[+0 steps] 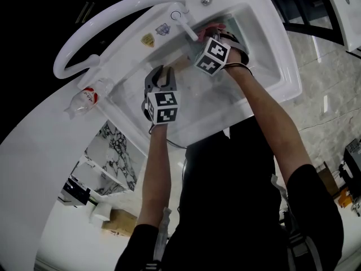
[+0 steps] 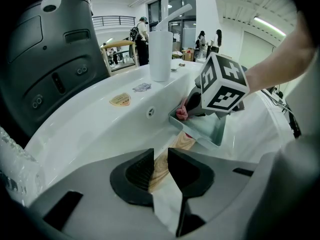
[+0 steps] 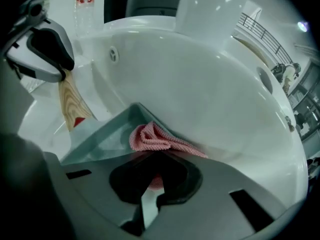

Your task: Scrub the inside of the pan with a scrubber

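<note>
A pale green square pan (image 2: 209, 130) lies tilted in the white sink (image 1: 271, 66). Its wooden handle (image 2: 183, 142) runs back between the jaws of my left gripper (image 2: 160, 170), which is shut on it. The right gripper view shows the same pan (image 3: 97, 134) with its handle (image 3: 70, 101) held by my left gripper (image 3: 48, 51). My right gripper (image 3: 152, 178) is shut on a pink knitted scrubber (image 3: 156, 138), pressed into the pan's far corner against the pan wall. From the head, my left gripper (image 1: 160, 79) is near the basin's middle and my right gripper (image 1: 219, 34) is further back, by the scrubber (image 1: 214, 28).
A white tap (image 2: 161, 54) stands on the sink's back ledge, above an overflow hole (image 2: 150, 112) and two stickers. A plastic bottle (image 1: 84, 97) lies on the counter left of the basin. A curved white rail (image 1: 113, 18) arches beyond it. People stand far off in the room.
</note>
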The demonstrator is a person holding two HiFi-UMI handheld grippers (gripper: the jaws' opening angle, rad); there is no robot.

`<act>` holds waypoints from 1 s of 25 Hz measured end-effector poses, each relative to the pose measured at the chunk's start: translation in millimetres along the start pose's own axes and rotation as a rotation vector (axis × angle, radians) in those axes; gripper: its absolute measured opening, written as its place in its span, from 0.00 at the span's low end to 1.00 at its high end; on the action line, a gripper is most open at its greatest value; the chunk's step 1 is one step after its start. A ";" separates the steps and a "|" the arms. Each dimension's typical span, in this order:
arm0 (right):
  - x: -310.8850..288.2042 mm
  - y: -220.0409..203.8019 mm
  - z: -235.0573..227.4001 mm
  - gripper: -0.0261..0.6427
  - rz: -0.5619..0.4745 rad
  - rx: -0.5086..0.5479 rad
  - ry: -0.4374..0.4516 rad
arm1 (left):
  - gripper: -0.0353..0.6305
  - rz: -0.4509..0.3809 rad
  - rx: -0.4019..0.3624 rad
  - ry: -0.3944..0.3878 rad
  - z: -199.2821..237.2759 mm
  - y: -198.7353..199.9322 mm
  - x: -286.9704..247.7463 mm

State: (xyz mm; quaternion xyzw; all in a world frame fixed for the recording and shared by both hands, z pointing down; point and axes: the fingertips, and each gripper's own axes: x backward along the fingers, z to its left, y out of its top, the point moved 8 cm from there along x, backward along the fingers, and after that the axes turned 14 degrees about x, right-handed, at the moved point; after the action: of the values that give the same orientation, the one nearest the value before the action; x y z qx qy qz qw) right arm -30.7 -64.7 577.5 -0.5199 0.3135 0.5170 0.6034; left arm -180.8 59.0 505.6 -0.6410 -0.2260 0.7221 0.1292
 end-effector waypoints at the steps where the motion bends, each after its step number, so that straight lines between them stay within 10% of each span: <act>1: 0.2 4.5 2.8 0.08 -0.023 -0.004 0.011 | 0.21 0.000 -0.001 0.001 0.2 -0.2 0.1; 17: 4.1 23.5 23.1 0.08 -0.200 -0.062 0.244 | 0.21 -0.002 0.003 0.016 -1.1 -0.7 -0.6; 25: 11.6 10.8 42.8 0.08 -0.124 -0.054 0.577 | 0.21 0.002 0.005 0.023 -1.4 -0.7 -0.6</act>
State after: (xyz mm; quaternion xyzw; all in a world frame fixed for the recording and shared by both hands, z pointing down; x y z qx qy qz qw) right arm -44.7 -21.3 574.8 -0.6796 0.4259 0.3180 0.5056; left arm -179.5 59.6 506.3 -0.6493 -0.2218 0.7153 0.1328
